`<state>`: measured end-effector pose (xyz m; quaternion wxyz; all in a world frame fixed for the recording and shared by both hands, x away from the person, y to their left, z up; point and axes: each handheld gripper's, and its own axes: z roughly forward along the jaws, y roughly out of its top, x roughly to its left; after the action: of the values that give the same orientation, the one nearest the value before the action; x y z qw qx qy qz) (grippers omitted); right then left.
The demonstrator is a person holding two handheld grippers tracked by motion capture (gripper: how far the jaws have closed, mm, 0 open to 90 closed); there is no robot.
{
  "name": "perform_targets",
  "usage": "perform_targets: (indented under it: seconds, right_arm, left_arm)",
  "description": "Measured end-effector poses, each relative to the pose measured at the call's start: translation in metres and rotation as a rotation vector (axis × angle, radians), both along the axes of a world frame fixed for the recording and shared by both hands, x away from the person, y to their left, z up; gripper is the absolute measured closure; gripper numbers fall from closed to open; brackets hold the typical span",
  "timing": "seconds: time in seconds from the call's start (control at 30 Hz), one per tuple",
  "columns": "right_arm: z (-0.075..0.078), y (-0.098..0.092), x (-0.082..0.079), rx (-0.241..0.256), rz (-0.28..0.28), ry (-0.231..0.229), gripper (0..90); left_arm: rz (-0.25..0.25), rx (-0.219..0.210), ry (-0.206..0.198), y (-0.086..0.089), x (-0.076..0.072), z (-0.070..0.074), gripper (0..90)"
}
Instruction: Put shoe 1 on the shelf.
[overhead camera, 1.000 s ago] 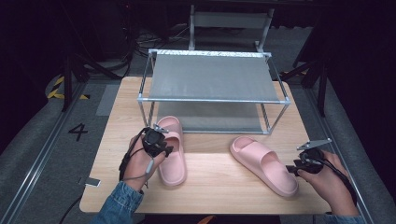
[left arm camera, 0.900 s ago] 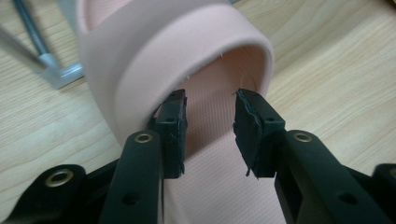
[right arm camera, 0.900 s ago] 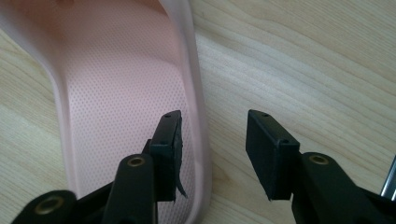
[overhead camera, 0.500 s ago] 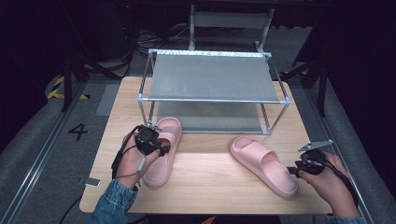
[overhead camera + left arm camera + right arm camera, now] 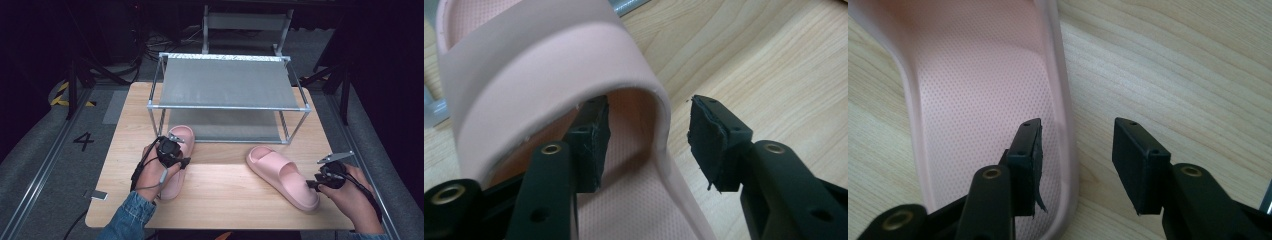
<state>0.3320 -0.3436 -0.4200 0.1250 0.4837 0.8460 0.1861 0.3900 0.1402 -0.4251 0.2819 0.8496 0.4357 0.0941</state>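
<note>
Two pink slides lie on the wooden table (image 5: 225,195). The left slide (image 5: 176,165) sits at front left, angled toward the rack. My left gripper (image 5: 174,159) is over it and stands open; in the left gripper view its jaws straddle the right side of the slide's strap (image 5: 549,75), one pad under the strap, one outside (image 5: 711,145). The right slide (image 5: 285,176) lies at front right. My right gripper (image 5: 320,183) is open at its heel end; in the right gripper view the jaws straddle the slide's side rim (image 5: 1068,130).
A metal-framed rack (image 5: 227,82) with two grey mesh shelves stands at the back middle of the table. A small grey object (image 5: 98,195) lies at the table's front left edge. Dark floor and cables surround the table.
The left slide has swung round and shifted left, its toe now pointing toward the rack. My left gripper went with it. The right hand and slide have barely moved.
</note>
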Motion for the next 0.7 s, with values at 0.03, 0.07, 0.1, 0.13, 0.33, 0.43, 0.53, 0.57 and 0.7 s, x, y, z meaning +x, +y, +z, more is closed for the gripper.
perform_targets:
  seconds: [0.03,0.07,0.1,0.13,0.33,0.43,0.53,0.57,0.7]
  right_arm:
    - [0.000,0.000,0.000,0.000,-0.002,-0.001,56.2]
    - [0.000,0.000,-0.001,0.002,-0.001,-0.003,56.2]
    - [0.000,0.000,-0.001,0.004,0.000,-0.002,56.1]
    - [0.000,0.000,-0.001,0.004,0.000,-0.002,56.1]
    - [0.000,0.000,-0.001,0.002,0.000,-0.005,56.5]
    - [0.000,0.000,-0.001,0.002,0.001,-0.004,56.5]
    - [0.000,-0.001,-0.001,0.003,0.001,-0.002,56.5]
    - [0.000,-0.001,-0.001,0.003,0.001,-0.002,56.5]
    - [0.002,-0.002,-0.002,0.004,-0.002,-0.008,56.5]
  left_arm:
    - [-0.003,0.002,-0.001,-0.001,0.001,-0.001,58.5]
    - [-0.003,0.001,-0.002,-0.002,0.002,-0.003,62.1]
    - [-0.009,0.004,-0.002,-0.002,0.002,-0.003,67.0]
    - [-0.009,0.004,-0.002,-0.002,0.002,-0.003,72.4]
    - [0.024,0.002,0.002,0.002,0.002,0.001,79.9]
    - [0.023,0.024,-0.003,0.004,0.001,0.004,84.7]
    - [0.018,0.007,0.008,0.008,-0.002,0.011,85.2]
    - [0.018,0.007,0.008,0.008,-0.002,0.011,85.3]
    - [-0.022,-0.023,0.043,0.007,-0.007,0.021,85.3]
